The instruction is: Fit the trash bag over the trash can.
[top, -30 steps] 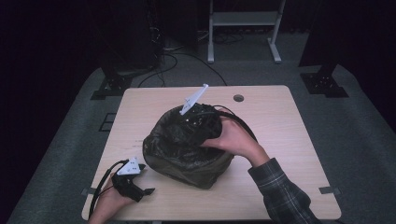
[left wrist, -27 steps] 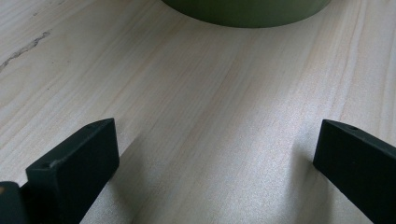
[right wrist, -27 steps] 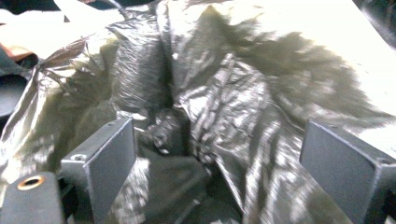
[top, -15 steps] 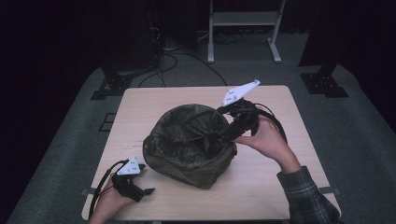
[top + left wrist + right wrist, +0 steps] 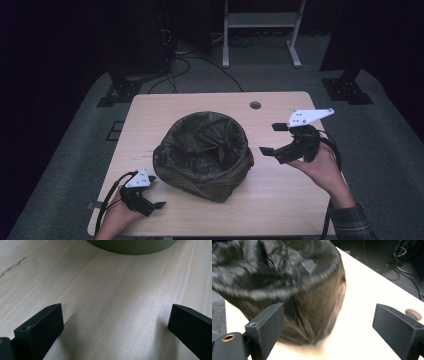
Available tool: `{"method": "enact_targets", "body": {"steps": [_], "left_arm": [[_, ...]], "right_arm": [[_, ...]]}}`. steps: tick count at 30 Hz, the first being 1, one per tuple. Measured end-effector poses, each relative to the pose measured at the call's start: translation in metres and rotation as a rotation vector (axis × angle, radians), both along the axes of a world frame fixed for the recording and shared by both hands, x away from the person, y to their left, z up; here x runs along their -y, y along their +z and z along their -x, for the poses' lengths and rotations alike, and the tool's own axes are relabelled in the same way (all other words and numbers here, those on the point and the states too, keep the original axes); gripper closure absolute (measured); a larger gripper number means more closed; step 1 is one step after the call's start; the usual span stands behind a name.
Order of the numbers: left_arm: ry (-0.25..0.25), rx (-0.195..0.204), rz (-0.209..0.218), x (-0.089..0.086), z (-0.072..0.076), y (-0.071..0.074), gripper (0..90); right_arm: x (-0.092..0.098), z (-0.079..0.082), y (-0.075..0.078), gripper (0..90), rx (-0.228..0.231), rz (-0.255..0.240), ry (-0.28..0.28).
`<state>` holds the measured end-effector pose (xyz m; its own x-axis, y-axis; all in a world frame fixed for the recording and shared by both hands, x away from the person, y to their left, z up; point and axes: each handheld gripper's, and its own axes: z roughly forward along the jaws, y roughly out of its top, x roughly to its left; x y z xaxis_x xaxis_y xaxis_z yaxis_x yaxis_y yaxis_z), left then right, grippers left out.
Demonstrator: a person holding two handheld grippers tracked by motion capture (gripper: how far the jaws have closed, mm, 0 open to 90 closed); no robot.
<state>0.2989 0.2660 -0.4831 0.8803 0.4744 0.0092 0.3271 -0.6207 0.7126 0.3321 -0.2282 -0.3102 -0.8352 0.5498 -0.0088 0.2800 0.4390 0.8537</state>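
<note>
A round olive-green bin (image 5: 220, 182) lined with a crinkled black bag (image 5: 205, 142) stands in the middle of the wooden table (image 5: 165, 112). My right gripper (image 5: 270, 139) hovers just right of the bin, held above the table, open and empty, its jaws pointing at the bin. In the right gripper view the gripper (image 5: 329, 315) frames the bin's side (image 5: 317, 315) and the bag (image 5: 274, 270). My left gripper (image 5: 156, 191) rests low at the front left, open and empty. Its own view has the gripper (image 5: 116, 312) over bare wood, with the bin's base (image 5: 130, 246) ahead.
A small round cable hole (image 5: 255, 105) sits in the table's far side, also seen as a hole (image 5: 413, 314) beside the right jaw. Dark stands (image 5: 120, 92), cables and a white frame (image 5: 260, 22) stand on the grey floor beyond the table.
My right gripper has drawn back from the top of the bag to the bin's right side. The bag's mouth now lies open inside the bin. The left gripper has stayed put.
</note>
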Motion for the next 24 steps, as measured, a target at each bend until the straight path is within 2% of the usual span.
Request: {"method": "enact_targets", "body": {"steps": [5,13,17,20,24], "left_arm": [[0.0,0.0,0.001,0.0,0.0,0.0,0.0],[0.001,0.0,0.002,0.0,0.0,0.0,0.0],[0.001,0.0,0.001,0.0,0.0,0.0,0.0],[0.001,0.0,0.002,0.0,0.0,0.0,0.0],[0.0,0.0,0.002,0.0,0.0,0.0,0.0]], "right_arm": [[0.023,0.01,-0.021,9.1,0.009,-0.024,-0.061],[0.052,0.019,-0.059,9.1,-0.003,-0.035,-0.154],[0.065,0.024,-0.074,9.1,-0.006,-0.058,-0.197],[0.073,0.027,-0.087,9.1,-0.01,-0.049,-0.228],[0.081,0.03,-0.106,9.1,-0.043,-0.041,-0.262]]}}
